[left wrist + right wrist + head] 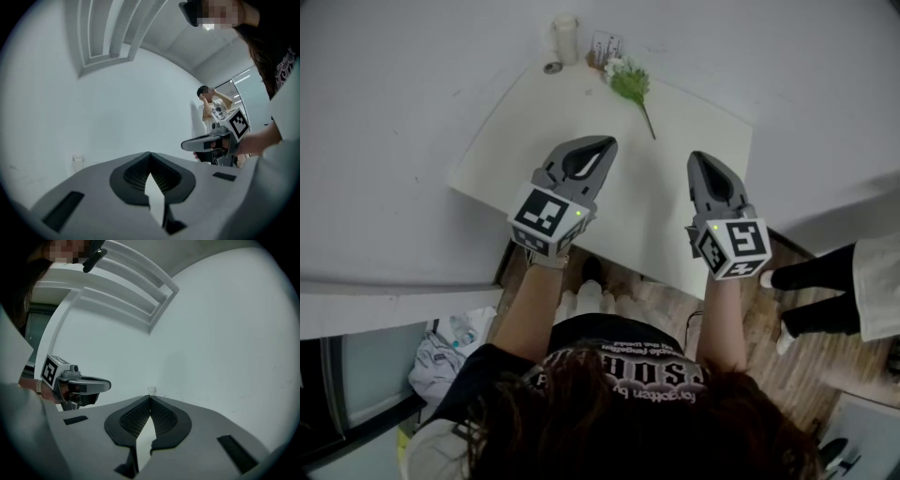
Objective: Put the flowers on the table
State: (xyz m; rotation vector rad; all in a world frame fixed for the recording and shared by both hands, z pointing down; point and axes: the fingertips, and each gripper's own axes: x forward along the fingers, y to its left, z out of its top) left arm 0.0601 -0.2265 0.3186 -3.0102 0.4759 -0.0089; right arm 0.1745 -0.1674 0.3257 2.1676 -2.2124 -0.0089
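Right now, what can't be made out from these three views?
- Flowers: head view only, blooms too small to identify; neither gripper view shows them.
- Small printed item by the wall: head view, too small to identify.
- Bystander: head view, cut off by the right edge, legs only.
- Table underside and legs: hidden by its own top.
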